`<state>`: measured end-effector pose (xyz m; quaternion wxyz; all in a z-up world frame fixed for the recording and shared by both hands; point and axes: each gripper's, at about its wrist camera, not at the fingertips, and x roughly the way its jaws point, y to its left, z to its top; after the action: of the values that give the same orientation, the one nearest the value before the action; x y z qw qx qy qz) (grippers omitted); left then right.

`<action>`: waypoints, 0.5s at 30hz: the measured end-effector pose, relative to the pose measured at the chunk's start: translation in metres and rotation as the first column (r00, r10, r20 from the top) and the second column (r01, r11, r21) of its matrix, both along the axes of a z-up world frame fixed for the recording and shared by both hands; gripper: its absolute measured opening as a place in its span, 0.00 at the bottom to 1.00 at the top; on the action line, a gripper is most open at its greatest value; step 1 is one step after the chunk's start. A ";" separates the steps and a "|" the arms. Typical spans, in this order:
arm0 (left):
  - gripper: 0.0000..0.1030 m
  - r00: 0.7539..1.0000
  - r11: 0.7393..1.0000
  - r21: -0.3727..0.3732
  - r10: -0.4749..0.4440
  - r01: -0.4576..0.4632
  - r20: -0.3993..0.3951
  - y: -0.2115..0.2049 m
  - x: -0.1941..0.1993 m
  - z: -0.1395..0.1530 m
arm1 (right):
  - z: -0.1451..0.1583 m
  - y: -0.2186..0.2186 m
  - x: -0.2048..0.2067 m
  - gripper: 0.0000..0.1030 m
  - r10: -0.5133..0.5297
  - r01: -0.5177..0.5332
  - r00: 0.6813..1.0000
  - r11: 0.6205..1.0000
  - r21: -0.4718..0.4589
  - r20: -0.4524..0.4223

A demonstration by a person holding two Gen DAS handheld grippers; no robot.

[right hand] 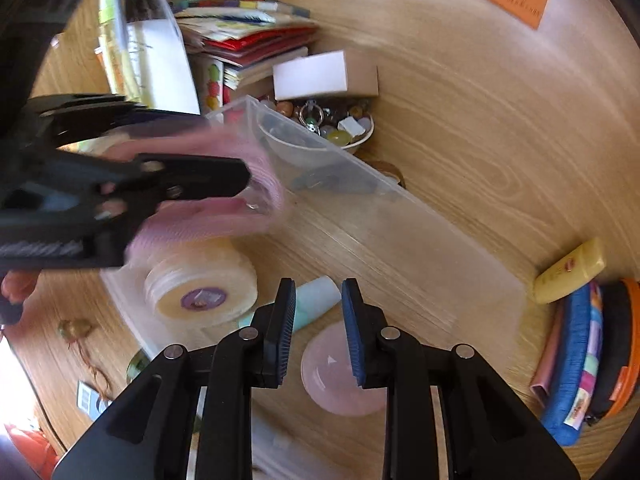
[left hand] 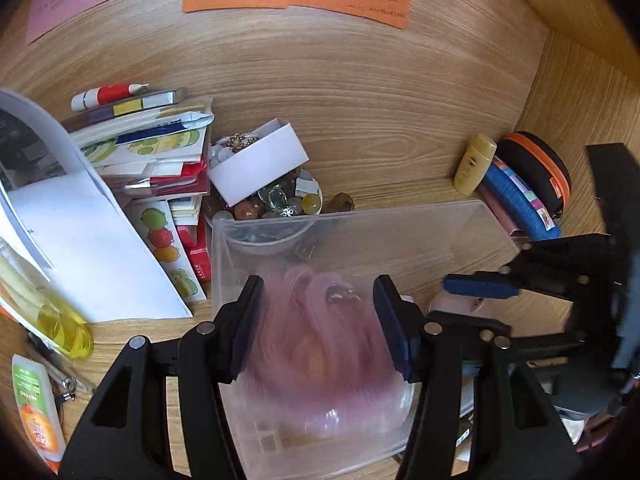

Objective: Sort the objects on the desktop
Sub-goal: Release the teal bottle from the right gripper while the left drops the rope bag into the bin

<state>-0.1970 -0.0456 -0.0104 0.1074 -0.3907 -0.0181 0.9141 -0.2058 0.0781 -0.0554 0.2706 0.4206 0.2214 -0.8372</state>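
Two grippers are seen over a clear plastic box (left hand: pixel 400 236) that sits on the wooden table (left hand: pixel 360 100). A fluffy pink thing (left hand: pixel 320 344) is pinched by the left gripper (left hand: pixel 320 320), with a pad pressed into each side of it. It is held just above the open box and looks blurred, so its exact shape cannot be told. It is probably very light and soft (like a pom-pom), so it can be squeezed without harm, and the best hold is across its thick middle. A grip on loose fluff alone could slip.

The right gripper (right hand: pixel 318 332) is spread a little, and nothing is held in it. Below its pads a smooth pink ball (right hand: pixel 340 372) is seen in the box. That ball looks hard and shiny, so it is likely heavier and slippery, and it could roll away. It should be taken across its widest part. A roll of tape (right hand: pixel 200 292) lies near it, flat and stiff. A bowl of beads (left hand: pixel 276 216) stands behind the box.
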 end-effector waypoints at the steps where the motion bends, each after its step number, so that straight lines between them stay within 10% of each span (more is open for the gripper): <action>1: 0.54 1.000 1.000 -0.001 0.002 -0.002 -0.001 -0.001 0.000 0.000 | 0.003 0.003 0.003 0.28 0.001 -0.001 1.000 1.000 -0.004 -0.011; 10: 0.55 0.999 0.998 -0.053 0.015 -0.017 -0.036 -0.001 0.024 0.009 | 0.030 0.020 0.020 0.61 -0.043 0.033 0.994 0.995 -0.090 -0.104; 15: 0.71 0.997 0.995 -0.089 0.036 -0.042 -0.069 0.000 0.045 0.015 | 0.038 0.033 0.032 0.67 -0.075 0.059 0.987 0.991 -0.116 -0.145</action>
<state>-0.1517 -0.0452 0.0048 0.0721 -0.3638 0.0194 0.9285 -0.1740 0.1109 -0.0175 0.2480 0.3484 0.1795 -0.8859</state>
